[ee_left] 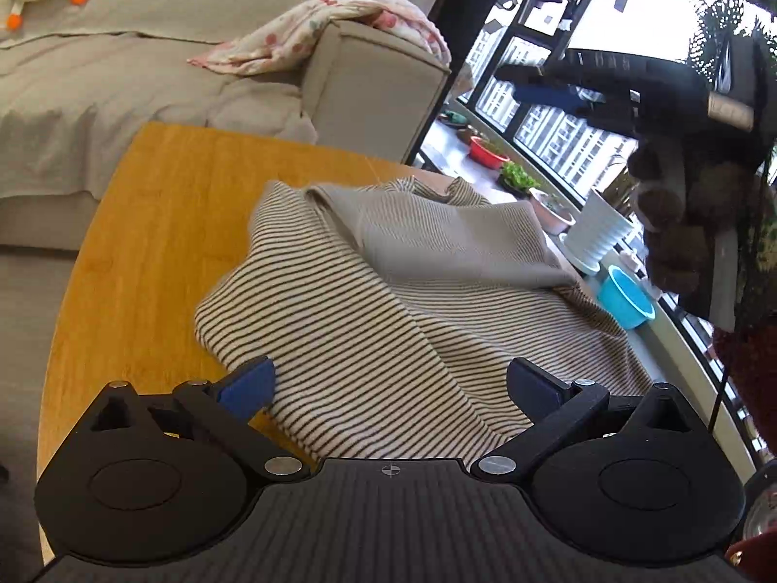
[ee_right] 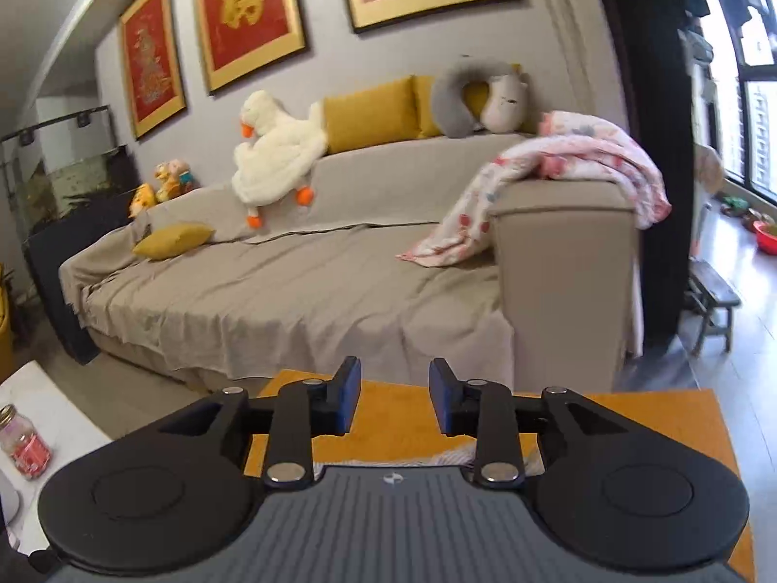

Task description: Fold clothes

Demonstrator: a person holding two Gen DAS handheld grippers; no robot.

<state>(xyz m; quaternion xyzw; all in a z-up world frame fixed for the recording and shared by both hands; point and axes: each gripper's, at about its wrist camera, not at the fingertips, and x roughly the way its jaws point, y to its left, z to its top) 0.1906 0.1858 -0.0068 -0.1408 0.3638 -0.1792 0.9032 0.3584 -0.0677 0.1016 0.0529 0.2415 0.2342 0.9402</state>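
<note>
A beige sweater with thin dark stripes [ee_left: 388, 320] lies crumpled on the yellow wooden table [ee_left: 145, 252], one part folded over with its plain inner side up. My left gripper [ee_left: 388, 386] is open wide just above the sweater's near edge, its blue pads either side of the cloth, holding nothing. My right gripper [ee_right: 394, 401] is open and empty, raised above the table [ee_right: 403, 418] and pointing at the sofa. Only a sliver of the sweater [ee_right: 437, 459] shows under it.
A grey-covered sofa [ee_right: 291, 282] stands beyond the table, with a pink patterned blanket [ee_right: 558, 170] over its armrest and a plush goose [ee_right: 277, 145]. Plant pots and a blue basin [ee_left: 626, 299] line the window ledge right of the table. A jar [ee_right: 24, 447] stands on a white surface at left.
</note>
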